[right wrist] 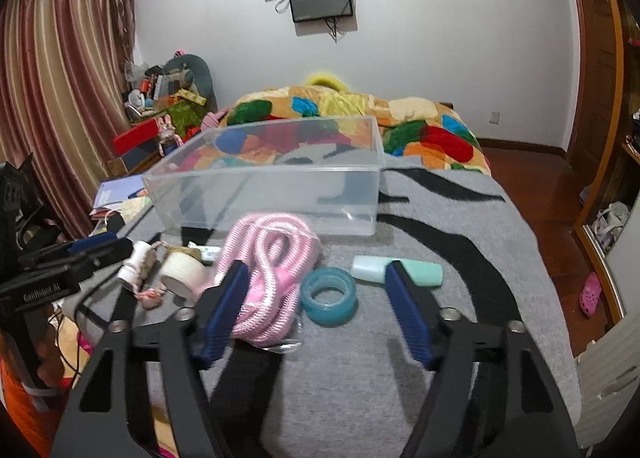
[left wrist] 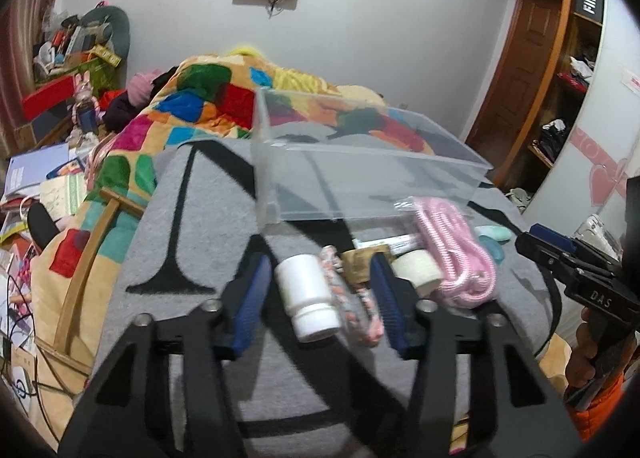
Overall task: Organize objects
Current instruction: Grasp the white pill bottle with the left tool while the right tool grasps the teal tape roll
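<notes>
**A:** So which side is getting the first grab, you reckon? Everything's sitting in a heap on the grey blanket (right wrist: 420, 338), just in front of the clear plastic bin (right wrist: 280, 186), which is looking empty.

**B:** Left gripper (left wrist: 320, 298), I'd guess. The white pill bottle (left wrist: 310, 298) is lying right between its fingers, on its side, cap end pointing back at the camera, so its long axis is running along the fingers rather than across them. The fingers are spread wide and aren't gripping anything.

**A:** And the right gripper (right wrist: 316, 310)?

**B:** Also hanging open with nothing in it. The bagged pink rope (right wrist: 268, 282) is overlapping its left finger, and the blue tape roll (right wrist: 329, 295) is lying flat between the two fingers. The mint-green tube (right wrist: 396, 271) is poking out behind the right finger, lying crosswise.

**A:** How's that stuff going to handle?

**B:** The bottle's smooth, hard and round, so I'm expecting it to roll if it's nudged. The rope's soft and floppy in crinkly plastic. There's a beige tape roll (left wrist: 416, 270) too, just right of the bottle, touching the rope. The bin's sitting past everything, so anything picked up is going forward and over its near wall.
</notes>
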